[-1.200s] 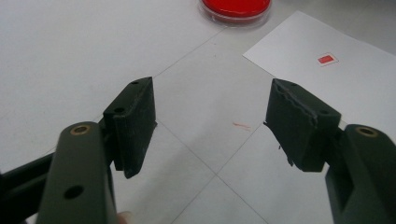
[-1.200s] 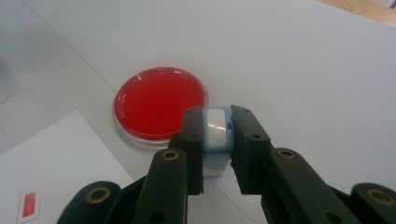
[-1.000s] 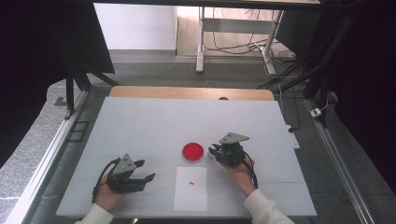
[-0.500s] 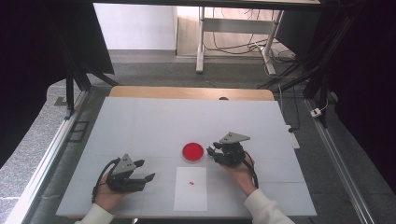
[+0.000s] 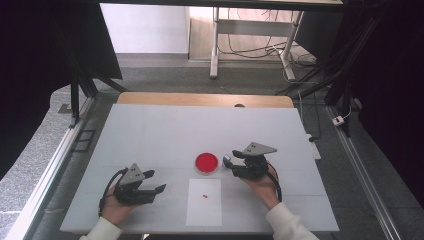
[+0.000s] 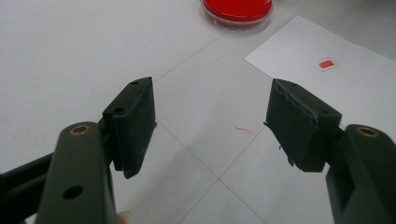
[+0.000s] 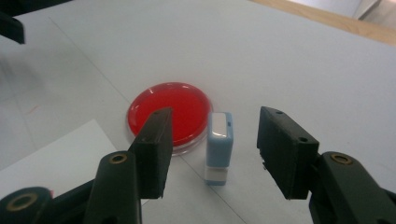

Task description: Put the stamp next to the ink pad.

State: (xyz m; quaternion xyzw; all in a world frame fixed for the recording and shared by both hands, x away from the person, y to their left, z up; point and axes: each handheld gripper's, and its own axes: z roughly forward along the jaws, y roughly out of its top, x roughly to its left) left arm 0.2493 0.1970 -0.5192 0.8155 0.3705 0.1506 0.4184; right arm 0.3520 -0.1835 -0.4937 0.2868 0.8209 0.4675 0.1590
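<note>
A small light-blue stamp [image 7: 219, 144] stands upright on the white table, just right of a round red ink dish [image 7: 163, 109]. My right gripper [image 7: 218, 123] has just been opening its jaws; the stamp stands between them with a gap on each side. From above, the right gripper [image 5: 231, 165] sits right of the dish [image 5: 206, 162] with the stamp [image 5: 227, 161] at its tips. A white paper sheet [image 5: 204, 210] with a small red mark [image 5: 205, 195] lies nearer the person. My left gripper [image 5: 156, 181] rests open left of the sheet, holding nothing [image 6: 212, 107].
The table's wooden far edge [image 5: 200, 99] runs along the back. In the left gripper view the ink dish [image 6: 237, 7] and the sheet [image 6: 355, 88] with its red mark [image 6: 327, 63] lie ahead. A faint red smear [image 6: 243, 129] marks the table surface.
The right gripper's jaws have parted and the stamp now stands free between them. The left gripper has stayed where it was.
</note>
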